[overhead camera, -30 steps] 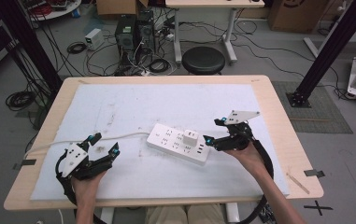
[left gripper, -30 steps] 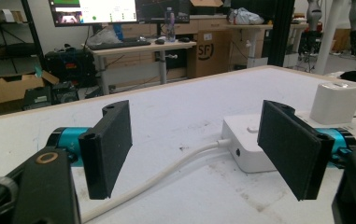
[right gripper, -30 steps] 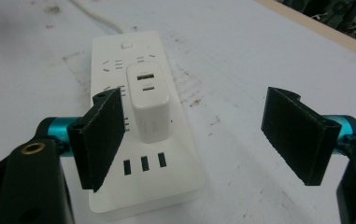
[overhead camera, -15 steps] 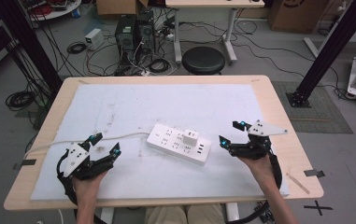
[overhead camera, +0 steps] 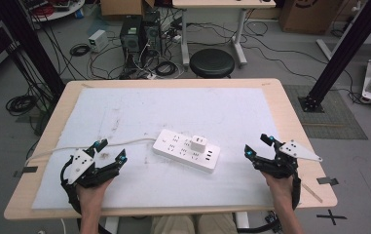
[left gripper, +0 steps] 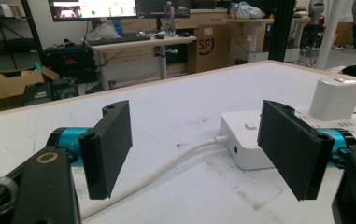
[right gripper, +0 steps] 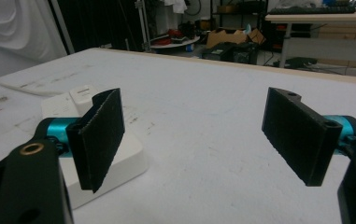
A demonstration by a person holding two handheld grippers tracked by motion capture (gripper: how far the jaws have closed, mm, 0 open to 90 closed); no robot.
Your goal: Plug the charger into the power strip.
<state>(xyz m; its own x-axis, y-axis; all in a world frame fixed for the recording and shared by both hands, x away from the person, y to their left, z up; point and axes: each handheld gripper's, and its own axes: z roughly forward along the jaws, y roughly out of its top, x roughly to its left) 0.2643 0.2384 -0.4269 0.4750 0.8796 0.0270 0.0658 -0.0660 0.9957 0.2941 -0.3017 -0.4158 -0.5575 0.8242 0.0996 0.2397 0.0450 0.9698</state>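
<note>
A white power strip (overhead camera: 187, 150) lies on the white mat (overhead camera: 197, 107) in the middle of the table, with a white adapter (overhead camera: 198, 144) plugged into its top. Its cable (overhead camera: 76, 147) runs off to the left edge. My left gripper (overhead camera: 111, 149) rests low at the near left, open, pointing at the strip's cable end (left gripper: 250, 144); the cable (left gripper: 166, 163) passes between its jaws without touching them. My right gripper (overhead camera: 257, 144) stands open and empty at the near right, apart from the strip (right gripper: 124, 154), whose adapter (right gripper: 83, 95) shows behind its left jaw.
The wooden table rim (overhead camera: 290, 112) borders the mat on all sides. Behind the table stand a black stool (overhead camera: 212, 62), computer cases (overhead camera: 139, 31) and tangled floor cables. A black frame post (overhead camera: 341, 53) rises at the right.
My right gripper has moved right and toward the table's near edge, away from the power strip, and sunk a little. The left gripper and the strip have stayed put.
</note>
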